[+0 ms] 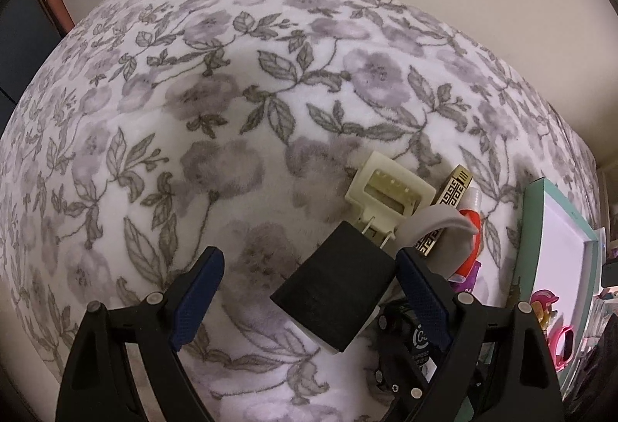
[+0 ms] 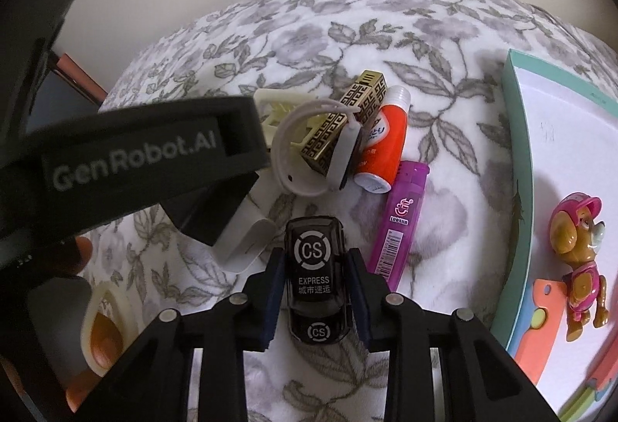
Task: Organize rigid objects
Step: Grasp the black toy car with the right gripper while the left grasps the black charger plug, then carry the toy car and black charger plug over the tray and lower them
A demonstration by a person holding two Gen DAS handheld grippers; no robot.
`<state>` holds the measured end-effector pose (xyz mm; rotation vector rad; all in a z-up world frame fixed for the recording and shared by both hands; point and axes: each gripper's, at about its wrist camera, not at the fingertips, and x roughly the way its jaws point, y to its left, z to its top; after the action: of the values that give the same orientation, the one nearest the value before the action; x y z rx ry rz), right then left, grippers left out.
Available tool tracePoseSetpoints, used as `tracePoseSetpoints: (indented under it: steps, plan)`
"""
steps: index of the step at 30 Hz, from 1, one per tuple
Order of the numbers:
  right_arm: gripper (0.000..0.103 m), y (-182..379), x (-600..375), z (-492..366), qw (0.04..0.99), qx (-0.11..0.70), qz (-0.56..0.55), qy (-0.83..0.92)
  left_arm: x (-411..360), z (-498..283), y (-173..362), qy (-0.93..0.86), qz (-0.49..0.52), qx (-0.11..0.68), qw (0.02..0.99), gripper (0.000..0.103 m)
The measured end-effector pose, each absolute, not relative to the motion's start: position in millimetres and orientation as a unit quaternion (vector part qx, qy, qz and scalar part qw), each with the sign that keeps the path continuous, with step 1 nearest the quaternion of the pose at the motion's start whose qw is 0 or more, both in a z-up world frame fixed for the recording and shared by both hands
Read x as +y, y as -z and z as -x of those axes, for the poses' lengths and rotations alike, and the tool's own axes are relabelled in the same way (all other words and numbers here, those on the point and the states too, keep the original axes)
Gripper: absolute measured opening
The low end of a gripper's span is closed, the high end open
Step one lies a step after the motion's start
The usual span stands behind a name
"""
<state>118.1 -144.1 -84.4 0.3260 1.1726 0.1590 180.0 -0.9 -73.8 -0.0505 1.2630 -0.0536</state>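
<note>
My right gripper (image 2: pixel 314 254) is shut on a black toy car (image 2: pixel 314 267) marked "CS EXPRESS", its blue pads pressed on both sides of the car on the floral blanket. My left gripper (image 1: pixel 309 256) stands wide open over a black-and-white charger (image 1: pixel 336 290). The charger lies tilted between the fingers, close to the right finger (image 1: pixel 421 302) and well apart from the left one. The same car (image 1: pixel 423 341) shows partly behind that right finger. The left gripper's black housing (image 2: pixel 146 159) hides part of the charger (image 2: pixel 239 229) in the right wrist view.
Past the car lie a cream plastic piece (image 2: pixel 270 105), a gold patterned box (image 2: pixel 347 113), a grey wrist strap (image 2: pixel 293 151), an orange-white tube (image 2: pixel 382 144) and a purple lighter (image 2: pixel 401 225). A teal box (image 2: pixel 517 151) at the right holds a toy dog (image 2: pixel 579 252). A person's hand (image 2: pixel 85 252) is at lower left.
</note>
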Motion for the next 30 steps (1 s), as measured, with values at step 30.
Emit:
tracePoseSetpoints:
  steps: [30]
  plan:
    - [0.033, 21.1, -165.7, -104.8, 0.855, 0.486, -0.166, -0.068, 16.3, -169.8, 23.4, 0.008, 0.053, 0.555, 0.830, 0.062]
